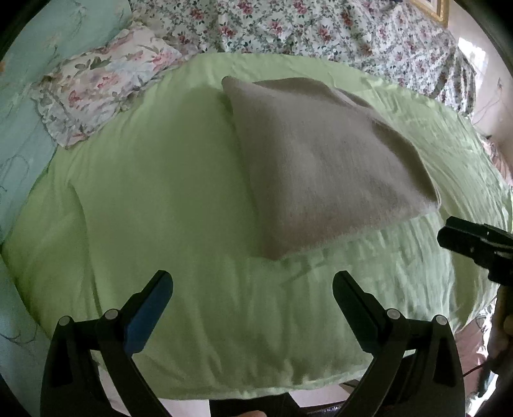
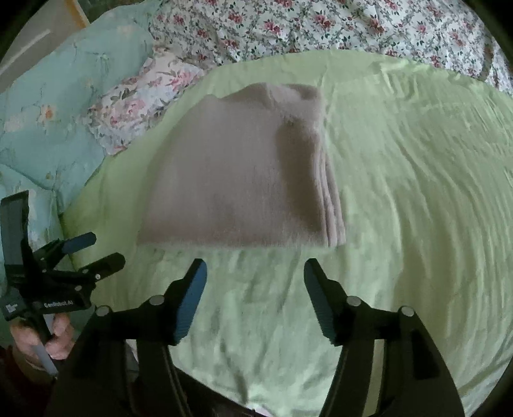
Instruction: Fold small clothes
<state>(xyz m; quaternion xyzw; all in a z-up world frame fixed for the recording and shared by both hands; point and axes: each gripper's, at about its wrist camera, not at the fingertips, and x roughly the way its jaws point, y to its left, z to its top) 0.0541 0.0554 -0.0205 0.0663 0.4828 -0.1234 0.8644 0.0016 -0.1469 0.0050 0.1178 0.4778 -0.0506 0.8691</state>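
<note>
A folded pale grey-pink cloth (image 1: 320,160) lies flat on the light green sheet (image 1: 160,208); in the right wrist view the cloth (image 2: 243,179) shows stacked layered edges on its right side. My left gripper (image 1: 253,288) is open and empty, held above the sheet, short of the cloth's near corner. My right gripper (image 2: 255,279) is open and empty, just short of the cloth's near edge. The left gripper also shows at the left of the right wrist view (image 2: 96,250), open. The right gripper's tip shows at the right edge of the left wrist view (image 1: 474,243).
A floral pillow (image 1: 102,80) lies at the back left beside a teal quilt (image 1: 29,106). A floral bedspread (image 1: 320,29) covers the back. The green sheet's front edge (image 1: 224,391) is near me.
</note>
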